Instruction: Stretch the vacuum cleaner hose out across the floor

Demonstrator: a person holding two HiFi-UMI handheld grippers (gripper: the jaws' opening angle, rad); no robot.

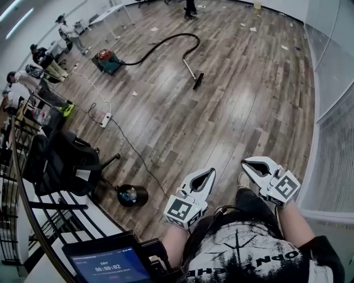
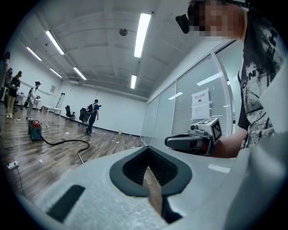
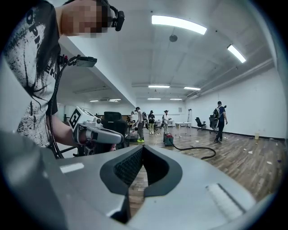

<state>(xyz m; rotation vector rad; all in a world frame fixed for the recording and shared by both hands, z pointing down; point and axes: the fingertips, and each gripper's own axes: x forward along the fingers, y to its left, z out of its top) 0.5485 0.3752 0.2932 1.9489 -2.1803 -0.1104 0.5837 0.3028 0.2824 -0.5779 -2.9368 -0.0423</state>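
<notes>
A red and green vacuum cleaner [image 1: 106, 60] stands far off on the wooden floor. Its black hose [image 1: 166, 42] arcs to the right and runs down a metal wand to the floor nozzle [image 1: 197, 80]. The same vacuum cleaner [image 2: 35, 131] and hose [image 2: 67, 143] show small in the left gripper view, and the vacuum cleaner [image 3: 169, 139] with its hose [image 3: 198, 149] in the right gripper view. My left gripper [image 1: 206, 175] and right gripper [image 1: 252, 164] are held close to my body, both shut and empty, far from the hose.
Several people [image 1: 38, 61] stand or sit along the left wall, and another person [image 1: 189, 8] walks at the far end. A white power strip [image 1: 105, 119] with cables, a black chair [image 1: 66, 160] and a small black bin [image 1: 132, 195] lie nearer left. Glass partitions [image 1: 332, 83] bound the right side.
</notes>
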